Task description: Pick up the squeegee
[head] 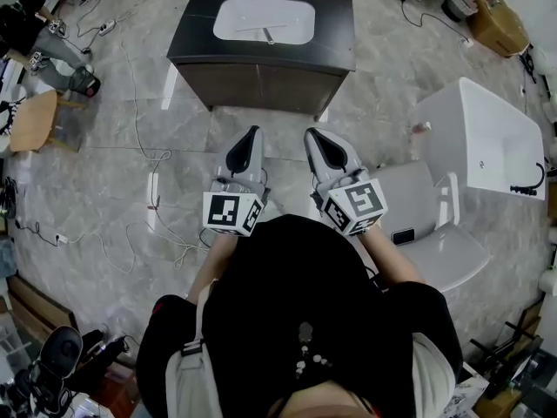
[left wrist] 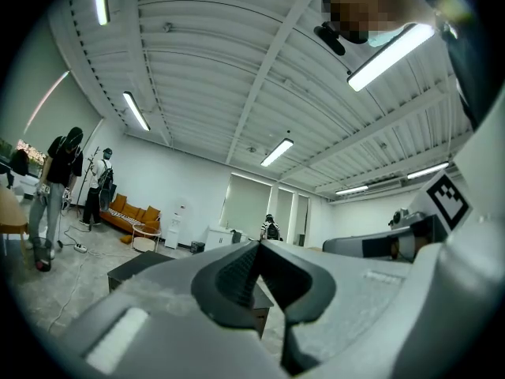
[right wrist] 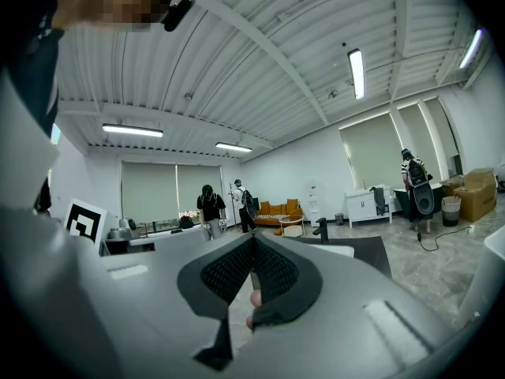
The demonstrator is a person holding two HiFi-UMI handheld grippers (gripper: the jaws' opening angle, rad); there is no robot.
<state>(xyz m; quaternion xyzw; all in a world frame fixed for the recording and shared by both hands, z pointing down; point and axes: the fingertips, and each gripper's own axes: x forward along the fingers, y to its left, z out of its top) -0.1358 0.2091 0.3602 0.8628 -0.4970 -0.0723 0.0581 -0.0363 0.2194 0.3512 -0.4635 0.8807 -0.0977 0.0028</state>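
No squeegee shows in any view. In the head view my left gripper [head: 253, 132] and right gripper [head: 312, 134] are held side by side in front of the person, both pointing level toward a dark vanity [head: 193, 35] with a white sink [head: 264, 20]. The two stand short of the vanity, over the tiled floor. The left gripper [left wrist: 259, 245] has its dark pads pressed together with nothing between them. In its own view the right gripper [right wrist: 252, 239] also has its pads meeting at the tip and holds nothing.
A white bathtub [head: 487, 138] stands at the right, with a white fixture [head: 435, 233] nearer the person. Cables [head: 139, 138] trail over the floor at left, beside a wooden stool [head: 35, 120]. Other people [right wrist: 209, 208] and an orange sofa [left wrist: 134, 212] stand farther off.
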